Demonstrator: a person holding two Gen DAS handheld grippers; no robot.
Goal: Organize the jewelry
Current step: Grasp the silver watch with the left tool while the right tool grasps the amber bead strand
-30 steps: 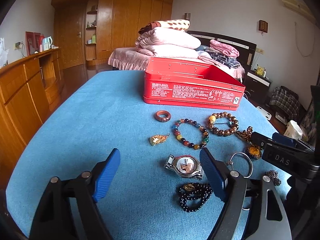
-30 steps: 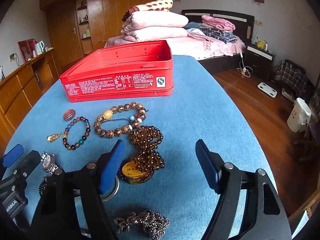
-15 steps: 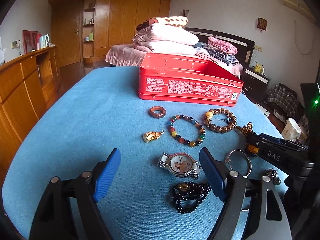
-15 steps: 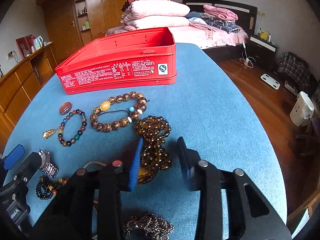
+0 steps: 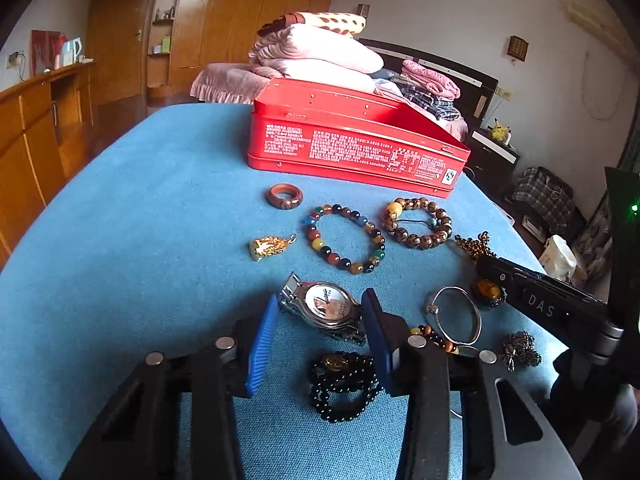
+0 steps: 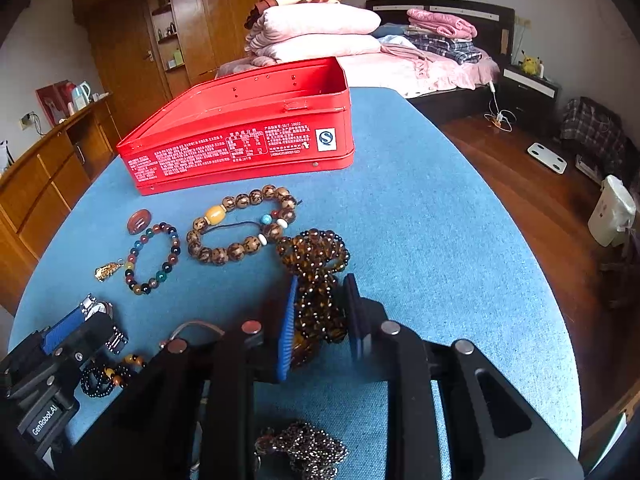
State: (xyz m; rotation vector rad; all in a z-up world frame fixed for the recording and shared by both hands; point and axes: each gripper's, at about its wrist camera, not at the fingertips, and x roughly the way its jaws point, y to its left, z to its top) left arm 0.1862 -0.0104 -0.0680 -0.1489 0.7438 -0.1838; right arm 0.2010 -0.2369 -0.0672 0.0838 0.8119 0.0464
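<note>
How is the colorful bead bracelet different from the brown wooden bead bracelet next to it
The colorful bead bracelet mixes glossy beads of many colors; the brown wooden bead bracelet is mostly patterned brown, with one large yellow bead. The colorful one is a single open loop; the wooden one has a dark cord with a turquoise bead across its middle. The wooden one lies nearer the red tin. Both lie flat on the blue cloth, ungripped.
</note>
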